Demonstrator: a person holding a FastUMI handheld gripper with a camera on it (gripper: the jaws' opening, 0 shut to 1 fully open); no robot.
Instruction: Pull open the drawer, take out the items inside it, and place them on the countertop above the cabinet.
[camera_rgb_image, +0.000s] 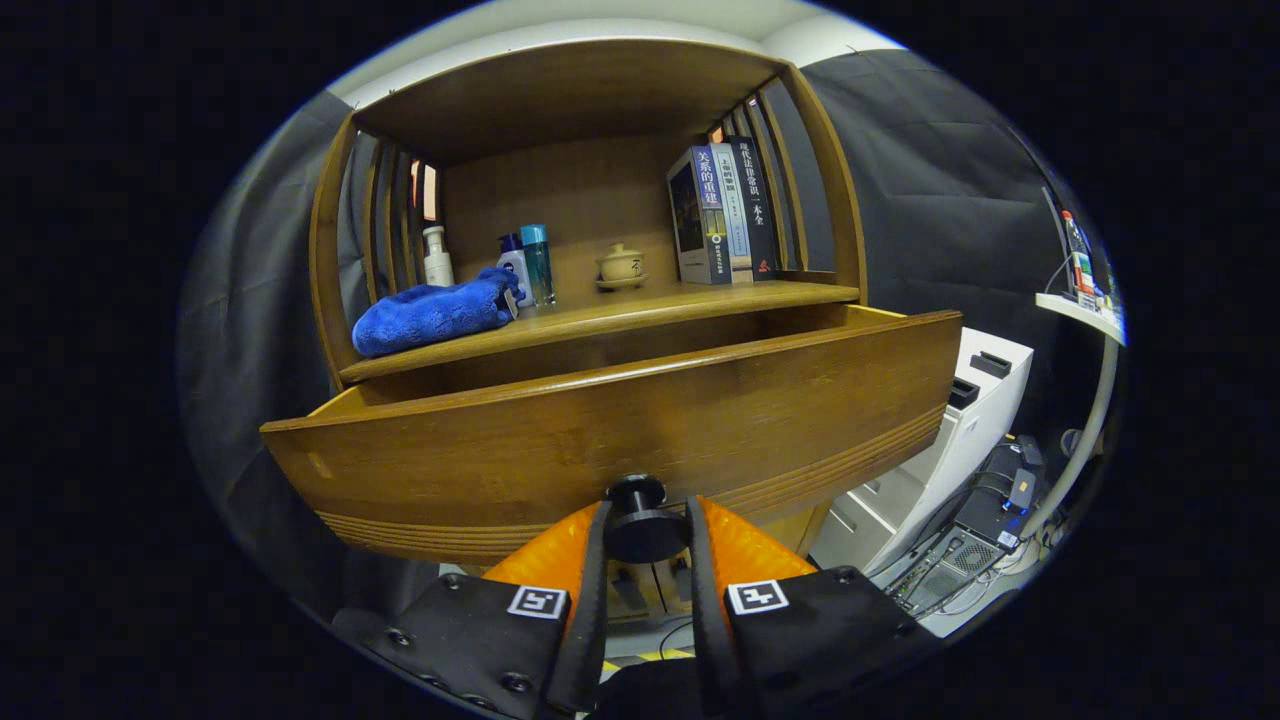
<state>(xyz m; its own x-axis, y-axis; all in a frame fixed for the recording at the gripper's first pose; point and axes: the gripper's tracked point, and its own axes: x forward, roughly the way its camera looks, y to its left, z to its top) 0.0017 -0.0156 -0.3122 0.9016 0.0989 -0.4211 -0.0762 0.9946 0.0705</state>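
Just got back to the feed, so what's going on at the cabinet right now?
The gripper is shut on the drawer's black knob, one orange finger on each side. The wooden drawer stands pulled out from the cabinet; its inside is hidden behind the front panel. On the countertop above lie a blue cloth, a few bottles, a small teacup and some books.
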